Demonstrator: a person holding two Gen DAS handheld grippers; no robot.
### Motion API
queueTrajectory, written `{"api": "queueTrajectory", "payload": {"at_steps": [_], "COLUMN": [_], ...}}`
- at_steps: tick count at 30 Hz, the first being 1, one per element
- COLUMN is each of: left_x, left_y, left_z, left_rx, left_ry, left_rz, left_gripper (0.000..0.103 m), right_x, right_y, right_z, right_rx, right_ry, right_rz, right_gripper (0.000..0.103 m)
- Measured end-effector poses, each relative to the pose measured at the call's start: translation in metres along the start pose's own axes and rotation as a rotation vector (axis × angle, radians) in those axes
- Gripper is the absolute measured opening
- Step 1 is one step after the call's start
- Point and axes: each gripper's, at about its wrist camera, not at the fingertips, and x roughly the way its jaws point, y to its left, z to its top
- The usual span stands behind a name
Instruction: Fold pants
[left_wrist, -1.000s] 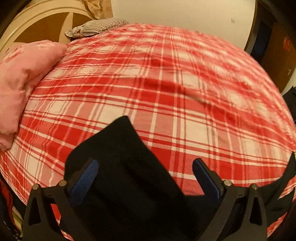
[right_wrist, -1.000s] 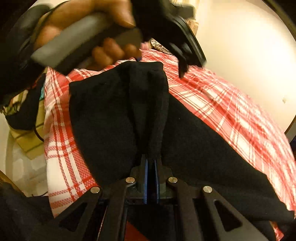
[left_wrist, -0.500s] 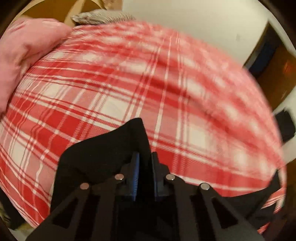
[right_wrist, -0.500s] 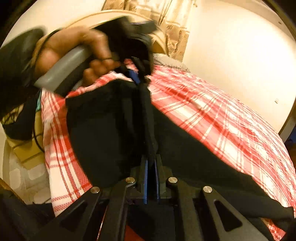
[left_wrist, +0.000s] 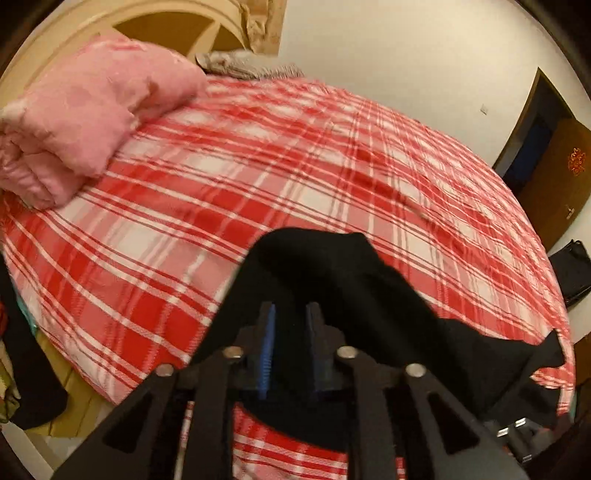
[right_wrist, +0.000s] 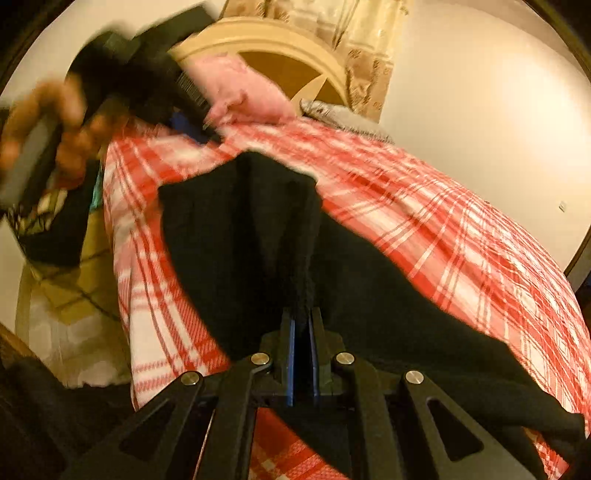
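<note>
The left gripper (left_wrist: 289, 325) has its two blue-padded fingers drawn close together, with a thick fold of the black pants (left_wrist: 354, 295) pinched between them. The cloth rises in a hump just past the fingertips and drapes away to the right, ending in a pointed corner near the bed's right edge.

The right gripper (right_wrist: 302, 332) is closed almost completely, its pads clamped on a narrow ridge of the same pants (right_wrist: 236, 240). From this grip the fabric climbs in a raised crease, then spreads left and right across the bed.

The pants lie on a bedspread (left_wrist: 221, 184) of red and white plaid, near the side closest to the cameras. In the right wrist view, a hand (right_wrist: 55, 129), blurred, grips a grey handle at the upper left, above the bed's corner.

A pink quilt (left_wrist: 92, 110), folded, sits at the far left of the bed against a cream, curved headboard (left_wrist: 74, 22). A striped pillow (left_wrist: 243, 64) lies beside it at the head. Behind the bed is a plain pale wall (left_wrist: 406, 55), with a brown door (left_wrist: 550, 166) at the far right.
</note>
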Motion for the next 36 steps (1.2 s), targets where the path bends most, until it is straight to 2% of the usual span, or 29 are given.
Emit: {"api": "queueTrajectory", "payload": {"at_steps": [1, 2, 3, 5, 7, 10, 16, 17, 19, 20, 21, 22, 23, 26, 30, 33, 36], "left_x": [0.004, 0.007, 0.010, 0.019, 0.042, 0.070, 0.107, 0.111, 0.114, 0.113, 0.113, 0.109, 0.104, 0.077, 0.020, -0.009, -0.013], "left_y": [-0.008, -0.014, -0.025, -0.044, -0.070, -0.094, -0.111, -0.109, -0.105, -0.102, -0.099, -0.094, -0.088, -0.072, -0.038, -0.012, 0.010], "left_z": [0.008, 0.013, 0.022, 0.035, 0.047, 0.047, 0.035, 0.033, 0.029, 0.027, 0.028, 0.029, 0.030, 0.032, 0.023, 0.004, -0.017], "left_rx": [0.004, 0.013, 0.034, 0.096, 0.176, 0.236, 0.298, 0.298, 0.305, 0.307, 0.301, 0.282, 0.259, 0.178, 0.058, 0.015, -0.016], "left_ry": [0.025, 0.029, 0.022, 0.005, 0.022, 0.102, 0.206, 0.223, 0.239, 0.240, 0.238, 0.226, 0.210, 0.119, -0.033, -0.090, -0.088], "left_rz": [-0.040, -0.057, -0.065, -0.049, 0.027, 0.061, 0.225, 0.242, 0.237, 0.237, 0.229, 0.193, 0.153, 0.053, -0.089, -0.088, -0.050], "left_gripper": [0.045, 0.064, 0.076, 0.078, 0.078, 0.078, 0.078, 0.077, 0.054, 0.033, 0.024, 0.022, 0.013, 0.011, 0.011, 0.011, 0.011], "right_x": [0.003, 0.007, 0.013, 0.017, 0.017, 0.017, 0.016, 0.016, 0.015, 0.015, 0.015, 0.014, 0.013, 0.008, -0.001, -0.004, -0.006], "right_y": [0.004, 0.008, 0.014, 0.019, 0.021, 0.021, 0.036, 0.038, 0.038, 0.036, 0.034, 0.033, 0.030, 0.019, -0.003, -0.006, 0.001], "right_z": [-0.003, -0.007, -0.012, -0.018, -0.020, -0.022, -0.030, -0.031, -0.031, -0.031, -0.030, -0.030, -0.030, -0.028, -0.022, -0.017, -0.017], "right_rx": [-0.018, -0.040, -0.066, -0.092, -0.102, -0.102, -0.188, -0.204, -0.204, -0.197, -0.186, -0.178, -0.168, -0.103, 0.012, 0.025, -0.002], "right_ry": [0.010, 0.020, 0.031, 0.035, 0.027, 0.021, -0.007, -0.011, -0.015, -0.015, -0.016, -0.016, -0.018, -0.027, -0.053, -0.070, -0.072], "right_rz": [-0.004, -0.012, -0.026, -0.050, -0.065, -0.072, -0.135, -0.147, -0.149, -0.145, -0.139, -0.135, -0.130, -0.106, -0.070, -0.059, -0.057], "right_gripper": [0.006, 0.006, 0.006, 0.006, 0.007, 0.007, 0.007, 0.007, 0.007, 0.007, 0.007, 0.007, 0.007, 0.007, 0.007, 0.007, 0.007]}}
